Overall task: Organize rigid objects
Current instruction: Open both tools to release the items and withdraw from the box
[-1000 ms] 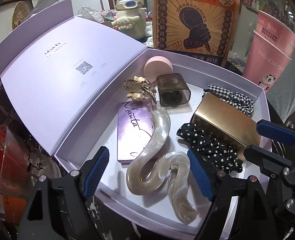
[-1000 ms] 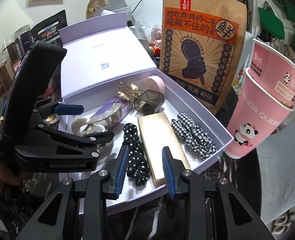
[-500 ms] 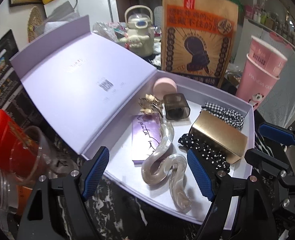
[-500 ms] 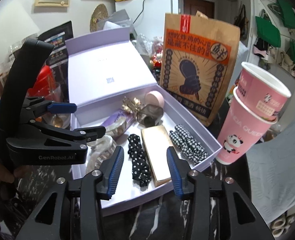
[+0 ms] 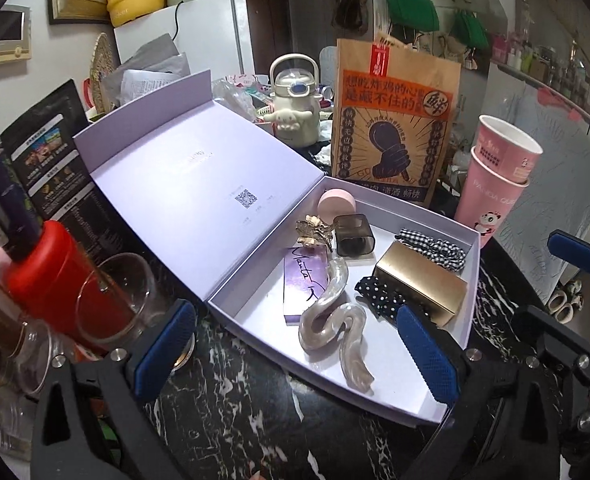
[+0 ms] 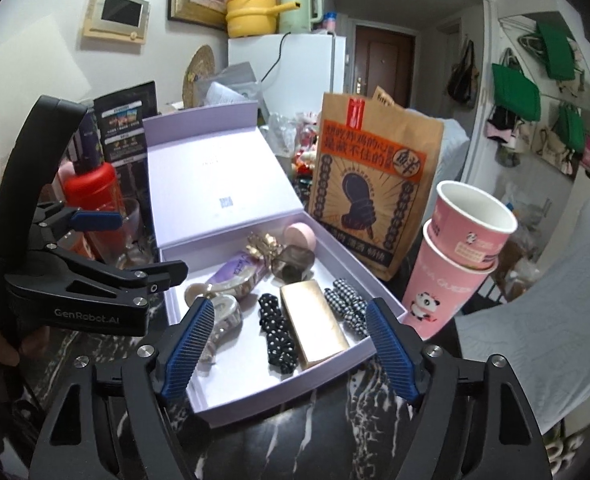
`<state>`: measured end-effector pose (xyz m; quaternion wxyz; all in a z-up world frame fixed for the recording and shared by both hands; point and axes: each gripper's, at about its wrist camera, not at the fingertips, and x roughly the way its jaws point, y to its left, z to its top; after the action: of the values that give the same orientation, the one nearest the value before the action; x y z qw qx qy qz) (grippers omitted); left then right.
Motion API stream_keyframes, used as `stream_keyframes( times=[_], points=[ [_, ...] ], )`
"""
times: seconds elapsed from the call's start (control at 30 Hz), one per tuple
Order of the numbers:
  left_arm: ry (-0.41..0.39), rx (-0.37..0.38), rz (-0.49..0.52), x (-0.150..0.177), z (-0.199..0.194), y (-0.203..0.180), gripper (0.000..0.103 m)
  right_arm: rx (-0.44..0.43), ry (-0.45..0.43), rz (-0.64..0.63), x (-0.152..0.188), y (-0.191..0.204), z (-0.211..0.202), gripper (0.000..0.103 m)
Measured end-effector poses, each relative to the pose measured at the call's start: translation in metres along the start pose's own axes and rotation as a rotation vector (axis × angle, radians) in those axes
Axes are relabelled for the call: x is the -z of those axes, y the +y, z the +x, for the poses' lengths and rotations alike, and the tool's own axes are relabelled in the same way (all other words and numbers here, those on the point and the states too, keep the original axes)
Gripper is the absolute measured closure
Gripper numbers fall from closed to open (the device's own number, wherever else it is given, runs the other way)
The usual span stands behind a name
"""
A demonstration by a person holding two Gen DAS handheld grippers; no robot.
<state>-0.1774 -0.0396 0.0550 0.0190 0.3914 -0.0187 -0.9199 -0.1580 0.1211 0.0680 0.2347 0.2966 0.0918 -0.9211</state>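
At the left of the left wrist view a red canister (image 5: 55,276) and a glass cup (image 5: 115,292) stand beside the open lavender box (image 5: 469,276). The box, mid-frame, holds a pearly wavy hair clip (image 5: 331,320) and a gold case (image 5: 419,280). At right stand stacked pink paper cups (image 5: 495,184). The left gripper (image 5: 295,348) and right gripper (image 6: 289,350) are both opening, with nothing between their jaws.

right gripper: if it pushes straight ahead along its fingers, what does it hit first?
Probably the flat gold rectangular case lying in the open lavender gift box, beside the black polka-dot scrunchie. The right gripper is empty, jaws opening. Depth is unclear; the box's near wall could come first.
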Motion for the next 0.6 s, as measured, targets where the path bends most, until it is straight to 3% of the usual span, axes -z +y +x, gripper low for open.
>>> stream_keyframes(
  times=[0.6],
  points=[
    [-0.064, -0.007, 0.007, 0.022, -0.070, -0.005, 0.000, 0.074, -0.030, 0.032, 0.010, 0.015, -0.058, 0.015]
  ],
)
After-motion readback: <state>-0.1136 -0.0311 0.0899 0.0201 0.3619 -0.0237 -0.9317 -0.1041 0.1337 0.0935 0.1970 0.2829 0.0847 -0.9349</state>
